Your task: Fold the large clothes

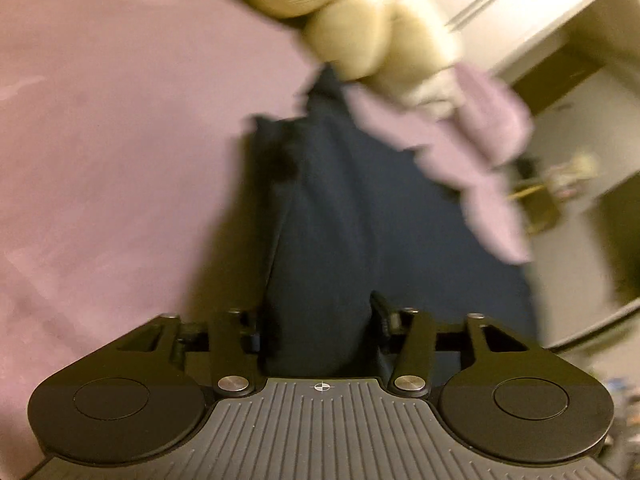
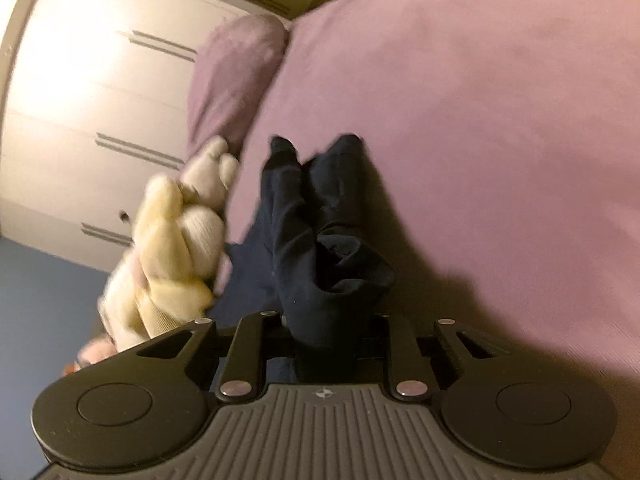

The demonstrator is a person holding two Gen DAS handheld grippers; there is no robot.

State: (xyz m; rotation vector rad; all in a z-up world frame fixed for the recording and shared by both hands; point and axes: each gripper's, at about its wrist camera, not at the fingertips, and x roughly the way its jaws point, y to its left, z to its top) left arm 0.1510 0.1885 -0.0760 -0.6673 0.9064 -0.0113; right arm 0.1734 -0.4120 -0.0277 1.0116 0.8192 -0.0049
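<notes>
The left gripper [image 1: 318, 326] has its jaws closed on a bunch of the dark navy garment [image 1: 340, 216], with cloth filling the gap between them. From there the fabric runs forward in a long band over the lilac bed cover [image 1: 100, 140]. The right gripper [image 2: 332, 340] also has its jaws clamped on the same garment [image 2: 320, 248], which rises in 2 crumpled folds ahead of the fingers and lies against the bed cover [image 2: 480, 120]. A cream plush toy [image 1: 352, 28] sits at the garment's far end in the left wrist view; in the right wrist view the toy [image 2: 168, 248] lies just left of the cloth. A lilac pillow [image 2: 236, 76] rests beyond it, before white wardrobe doors [image 2: 88, 92]. Both views are motion-blurred.
</notes>
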